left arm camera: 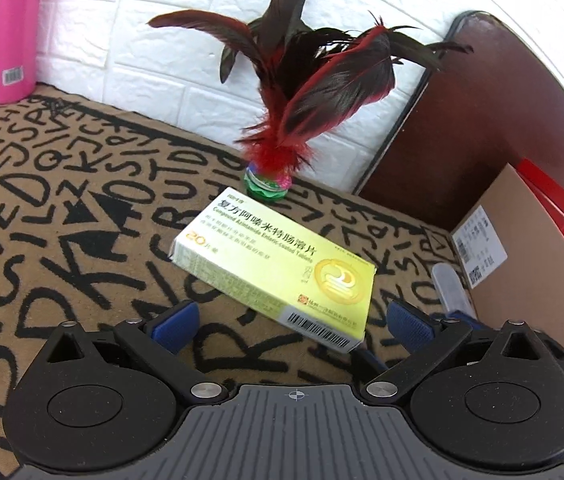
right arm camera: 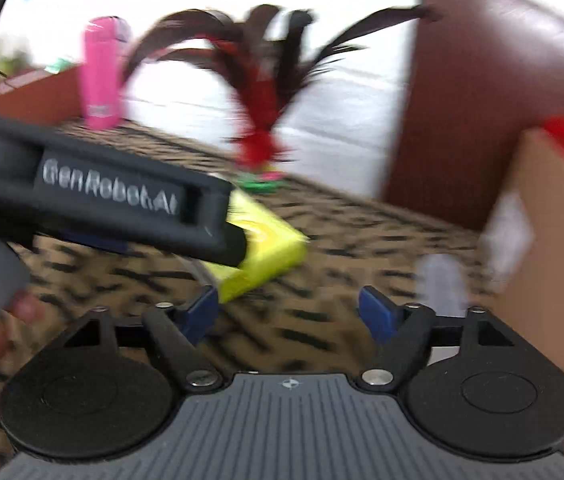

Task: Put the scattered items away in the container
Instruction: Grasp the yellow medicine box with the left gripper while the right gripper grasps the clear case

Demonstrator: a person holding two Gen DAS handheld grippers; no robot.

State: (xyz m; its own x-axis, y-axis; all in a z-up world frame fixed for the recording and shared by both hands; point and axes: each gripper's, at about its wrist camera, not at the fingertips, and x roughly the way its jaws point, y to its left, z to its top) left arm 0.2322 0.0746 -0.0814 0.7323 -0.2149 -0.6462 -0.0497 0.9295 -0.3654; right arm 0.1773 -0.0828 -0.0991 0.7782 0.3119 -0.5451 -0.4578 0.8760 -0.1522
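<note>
The yellow medicine box lay flat on the letter-printed cloth, between our left gripper's spread blue pads, neither pad pressing it. Just behind it stood the red and black feather shuttlecock on its green base. Near the right pad lay a small clear plastic tube, beside the cardboard box with a white label and something red inside. A pink bottle stood far left by the white wall. In the blurred right wrist view, our right gripper hung wide open over the cloth, holding nothing, our left one reaching across to the box.
</note>
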